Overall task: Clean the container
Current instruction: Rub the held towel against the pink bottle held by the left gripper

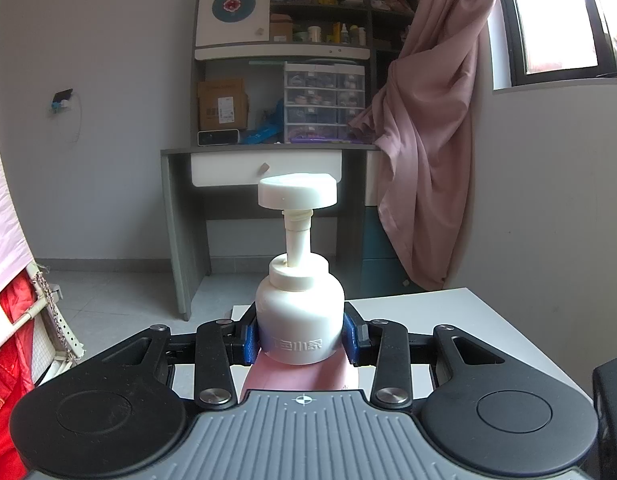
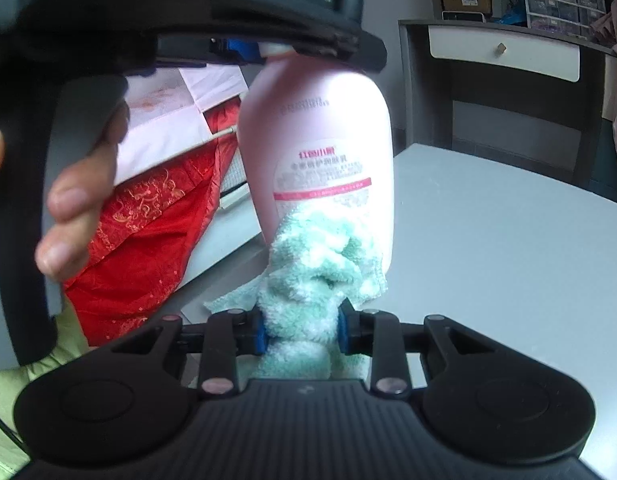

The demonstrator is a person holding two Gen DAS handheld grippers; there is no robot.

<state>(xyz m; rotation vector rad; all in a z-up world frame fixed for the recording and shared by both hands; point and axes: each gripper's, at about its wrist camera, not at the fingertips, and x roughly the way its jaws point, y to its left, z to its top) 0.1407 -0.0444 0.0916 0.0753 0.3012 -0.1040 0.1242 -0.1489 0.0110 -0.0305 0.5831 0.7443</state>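
A pink pump bottle [image 2: 320,148] with a white neck [image 1: 300,312] and a white pump head [image 1: 297,191] stands upright over the white table [image 2: 488,240]. My left gripper [image 1: 300,338] is shut on the bottle's white neck, its blue pads [image 1: 250,340] pressing both sides. In the right wrist view the left gripper's black body [image 2: 188,12] crosses above the bottle top. My right gripper [image 2: 301,334] is shut on a bunched mint-green and white cloth [image 2: 316,272], and the cloth presses against the lower front of the bottle.
A hand [image 2: 80,200] holds the left gripper's handle at the left. Red embroidered fabric [image 2: 148,232] hangs past the table's left edge. A grey desk [image 1: 264,168] with a white drawer, shelves and a pink curtain [image 1: 424,120] stand beyond the table.
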